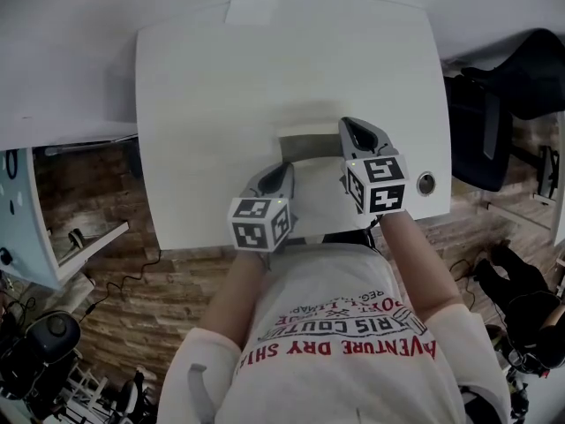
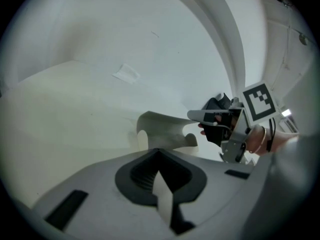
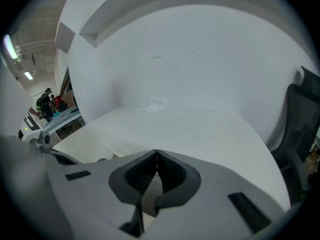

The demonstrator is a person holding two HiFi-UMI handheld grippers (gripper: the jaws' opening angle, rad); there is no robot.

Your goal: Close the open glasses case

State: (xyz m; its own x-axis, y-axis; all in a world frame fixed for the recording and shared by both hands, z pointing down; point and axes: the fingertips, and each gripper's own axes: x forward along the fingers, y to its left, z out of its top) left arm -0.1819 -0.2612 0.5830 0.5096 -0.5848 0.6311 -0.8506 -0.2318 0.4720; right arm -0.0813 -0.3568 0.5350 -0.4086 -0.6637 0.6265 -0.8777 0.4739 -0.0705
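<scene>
While glasses case [image 2: 161, 130] stands open, pale grey | left gripper [image 2: 159, 152], right gripper [image 3: 157, 153]: jaws closed

Whites and greys over brown.
The bench [image 1: 265, 69] is white, the glasses case [image 1: 307, 146] pale grey. The left gripper [image 1: 281, 171] and right gripper [image 1: 357, 131] are light grey with black fingers [image 3: 139, 177] and black-and-white square-patterned cubes [image 1: 261, 223]. The shirt [image 1: 344, 365] has red and black lettering; the floor [image 1: 97, 193] is brown, brick-patterned.

- Desk [image 1: 221, 104]: one.
- Glasses case [image 1: 305, 147]: one.
- Tools: two, the left tool [image 1: 278, 177] and the right tool [image 1: 360, 133].
- Paper tag [image 1: 252, 7]: one.
- Desk grommet [image 1: 426, 184]: one.
- Office chair [image 1: 503, 104]: one.
</scene>
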